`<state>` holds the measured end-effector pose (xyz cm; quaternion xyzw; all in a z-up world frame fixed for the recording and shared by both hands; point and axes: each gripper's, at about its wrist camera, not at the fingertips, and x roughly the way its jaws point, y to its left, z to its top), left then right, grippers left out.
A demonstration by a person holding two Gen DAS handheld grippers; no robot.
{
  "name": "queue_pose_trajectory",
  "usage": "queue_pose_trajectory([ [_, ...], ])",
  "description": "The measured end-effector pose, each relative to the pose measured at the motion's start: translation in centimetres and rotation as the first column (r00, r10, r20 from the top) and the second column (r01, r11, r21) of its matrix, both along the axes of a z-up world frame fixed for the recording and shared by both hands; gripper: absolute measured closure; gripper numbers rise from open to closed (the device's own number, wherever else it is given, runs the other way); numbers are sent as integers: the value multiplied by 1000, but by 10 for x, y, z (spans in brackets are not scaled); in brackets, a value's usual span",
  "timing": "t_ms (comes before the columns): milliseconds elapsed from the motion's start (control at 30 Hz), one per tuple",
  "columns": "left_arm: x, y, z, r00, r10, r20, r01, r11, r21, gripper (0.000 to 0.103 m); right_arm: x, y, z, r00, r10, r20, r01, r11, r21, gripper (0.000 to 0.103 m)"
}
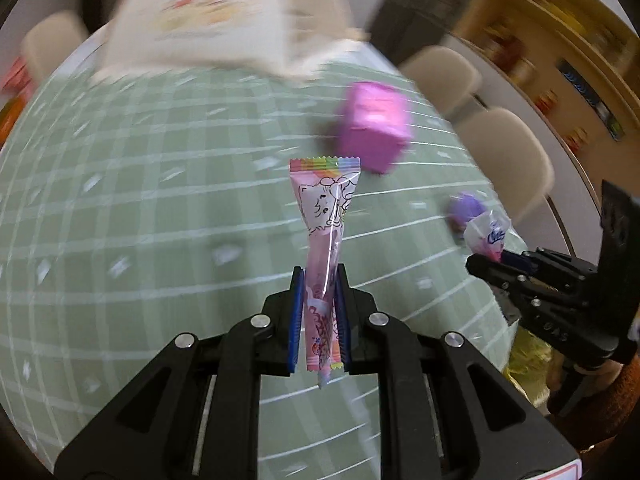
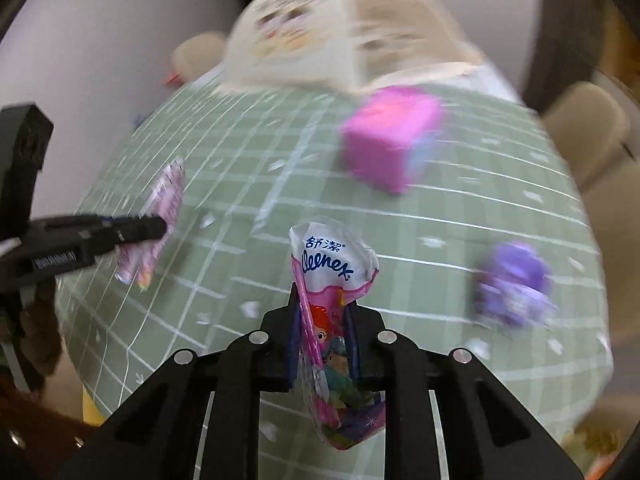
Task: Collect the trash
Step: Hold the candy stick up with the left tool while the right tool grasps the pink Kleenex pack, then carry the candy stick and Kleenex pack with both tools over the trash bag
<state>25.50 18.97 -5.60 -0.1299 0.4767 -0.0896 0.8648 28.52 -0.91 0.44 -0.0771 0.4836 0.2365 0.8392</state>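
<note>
Tablecloth (image 1: 140,200), green with a white grid, covers the table under both grippers and is blurred in both views. A large pale box (image 1: 208,12) with printed pictures stands at the far edge; whether it is the trash container cannot be told. If it is, the coming move depends on it lying ahead of both grippers, beyond the pink box (image 1: 376,126). Neither hand is clearly nearer to it.

The pink box and a small purple item (image 2: 514,280) rest on the cloth; their nature is not resolved.

Left gripper (image 1: 320,280): jaws nearly closed, pads clamped on a long pink candy wrapper (image 1: 326,216). The wrapper's long axis runs forward along the fingers, and its sealed end projects past the tips, off the cloth.

Right gripper (image 2: 322,300): jaws nearly closed on a crumpled tissue packet (image 2: 334,264). The packet projects forward and also hangs behind the pads.

View differences: the right wrist view shows the packet's printed brand and its trailing end, where the left wrist view shows only its white tip. The left wrist view shows the wrapper sharply; in the right wrist view it is only a blur at the other gripper's tip.
</note>
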Motion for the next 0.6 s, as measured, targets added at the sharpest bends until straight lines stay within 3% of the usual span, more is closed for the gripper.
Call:
queue_pose_trajectory([
  [167,1,-91,25,987,-144,72,144,990,3,90,-36,-96,39,981,-168,93,169,986,-2,84],
  [300,-15,-175,31,963,-258,77,261,964,-41,90,-91,-192,65,943,-294,156,302,953,-27,84],
  [433,-35,-263,34,922,-375,91,382,922,-70,90,-134,-270,75,898,-397,189,412,910,-45,84],
  [600,-56,-367,25,857,-508,81,514,850,-112,90,-186,-352,75,838,-514,183,523,852,-2,84],
])
